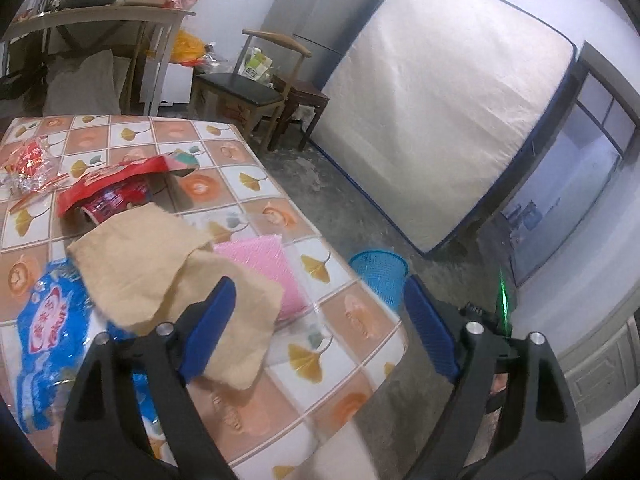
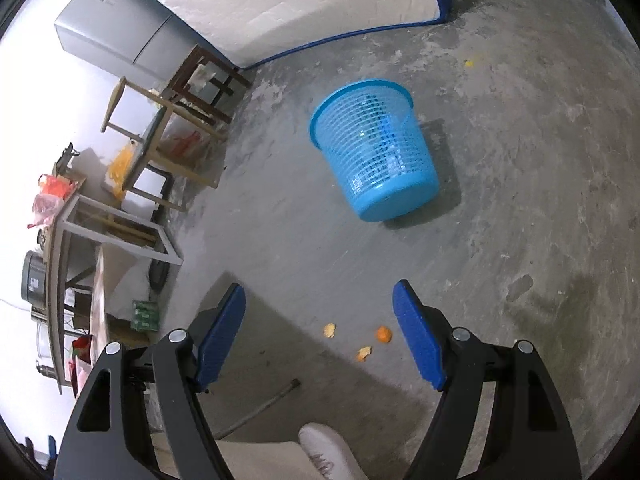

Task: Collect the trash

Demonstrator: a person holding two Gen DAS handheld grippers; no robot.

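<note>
1. Trash lies on the table (image 1: 248,184) at the left: a blue wrapper (image 1: 44,320), a brown paper bag (image 1: 160,272) over a pink pad (image 1: 264,268), and a red packet (image 1: 108,192) farther back.
2. The left gripper (image 1: 316,328) hangs over the near table edge with jaws apart and empty; I think it is placed to reach the paper bag.
3. The blue basket (image 2: 372,148) stands on the floor (image 2: 520,160) to the right of the table, so that trash can be dropped into it.
4. The right gripper (image 2: 320,332) is apart too, holding nothing, above orange peel pieces (image 2: 382,334) on the floor.
</note>
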